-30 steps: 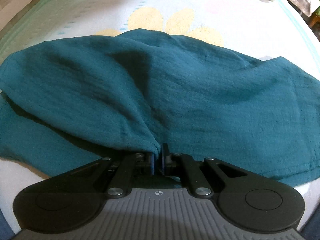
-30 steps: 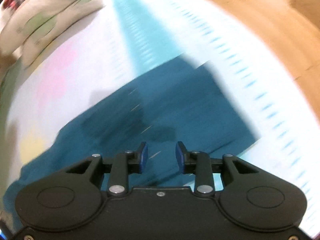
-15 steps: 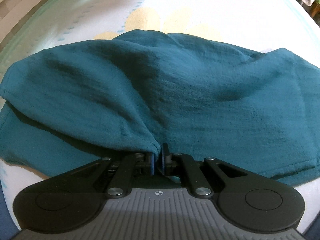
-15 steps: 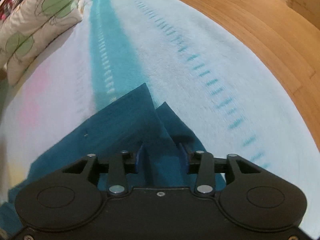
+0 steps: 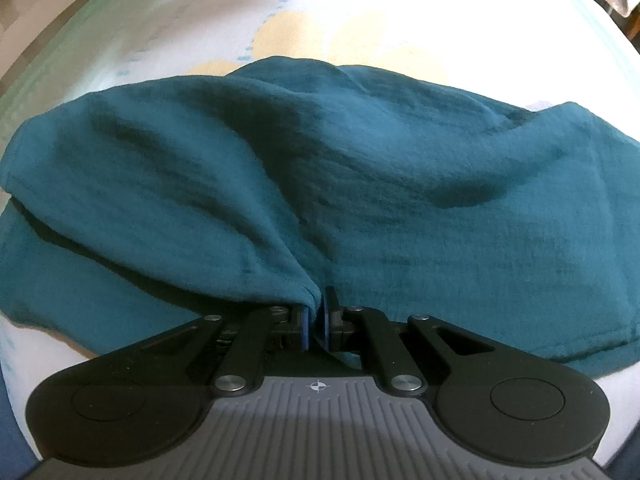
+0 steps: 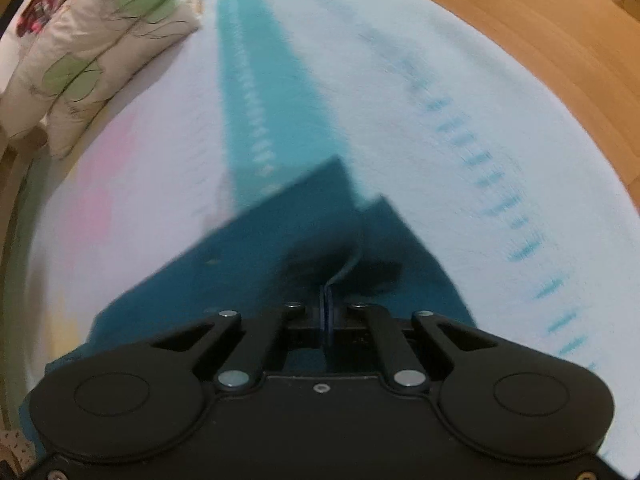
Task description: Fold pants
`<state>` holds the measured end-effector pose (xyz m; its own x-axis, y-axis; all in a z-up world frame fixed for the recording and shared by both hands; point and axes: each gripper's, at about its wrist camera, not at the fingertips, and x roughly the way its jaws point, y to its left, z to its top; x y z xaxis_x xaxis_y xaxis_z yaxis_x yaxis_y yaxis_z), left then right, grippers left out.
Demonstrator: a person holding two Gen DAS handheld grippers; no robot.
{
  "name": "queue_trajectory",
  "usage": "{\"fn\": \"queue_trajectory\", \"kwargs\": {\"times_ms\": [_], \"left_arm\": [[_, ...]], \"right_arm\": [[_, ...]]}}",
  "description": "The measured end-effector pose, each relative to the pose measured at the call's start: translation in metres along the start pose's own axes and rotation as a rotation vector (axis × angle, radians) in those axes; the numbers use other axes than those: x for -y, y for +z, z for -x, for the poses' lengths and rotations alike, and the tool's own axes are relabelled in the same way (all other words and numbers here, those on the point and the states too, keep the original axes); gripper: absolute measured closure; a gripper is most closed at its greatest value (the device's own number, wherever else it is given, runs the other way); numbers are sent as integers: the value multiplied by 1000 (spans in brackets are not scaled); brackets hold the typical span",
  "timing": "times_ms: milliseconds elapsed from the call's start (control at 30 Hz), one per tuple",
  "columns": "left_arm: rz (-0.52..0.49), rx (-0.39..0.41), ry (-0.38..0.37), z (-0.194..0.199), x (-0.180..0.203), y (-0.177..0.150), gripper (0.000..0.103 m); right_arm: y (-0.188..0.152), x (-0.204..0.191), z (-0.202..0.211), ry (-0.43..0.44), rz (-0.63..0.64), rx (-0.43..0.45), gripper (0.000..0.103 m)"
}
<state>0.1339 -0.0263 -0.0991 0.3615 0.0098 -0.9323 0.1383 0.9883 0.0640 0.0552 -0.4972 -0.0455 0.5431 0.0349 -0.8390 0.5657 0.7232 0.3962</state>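
The left gripper (image 5: 315,312) is pinched nearly closed on a gathered edge of the teal pants (image 5: 360,184), which spread forward and to both sides of it across the flower-print bedsheet (image 5: 360,40). The right gripper (image 6: 325,312) is clamped tight on a thin edge near the garment's far corners (image 6: 340,176); that view is blurred. The cloth runs away from both claws, so the fold likely turns on carrying the two held edges together, evenly.
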Motion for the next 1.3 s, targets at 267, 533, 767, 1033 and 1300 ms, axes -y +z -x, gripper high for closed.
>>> {"fn": "queue_trajectory", "kwargs": {"times_ms": [267,533,767,1033,1300], "left_arm": [[34,-18,-51,-4,-16,4,97],[6,-2,-45,-5,-15,-1,97],[-7,0,-39,-2,-6,-4,97],[-24,8,-16,-1,3,-6,97],[-34,2,-17,-1,1,-4,97]], "right_arm": [[1,-52,105,129,71,121,95],[-18,9,59,-171,16,43,95],[-18,37,9,-243,-5,-23,92],[-22,50,16,-143,-22,3,46],[-44,58,-2,-93,-42,-91,46]]}}
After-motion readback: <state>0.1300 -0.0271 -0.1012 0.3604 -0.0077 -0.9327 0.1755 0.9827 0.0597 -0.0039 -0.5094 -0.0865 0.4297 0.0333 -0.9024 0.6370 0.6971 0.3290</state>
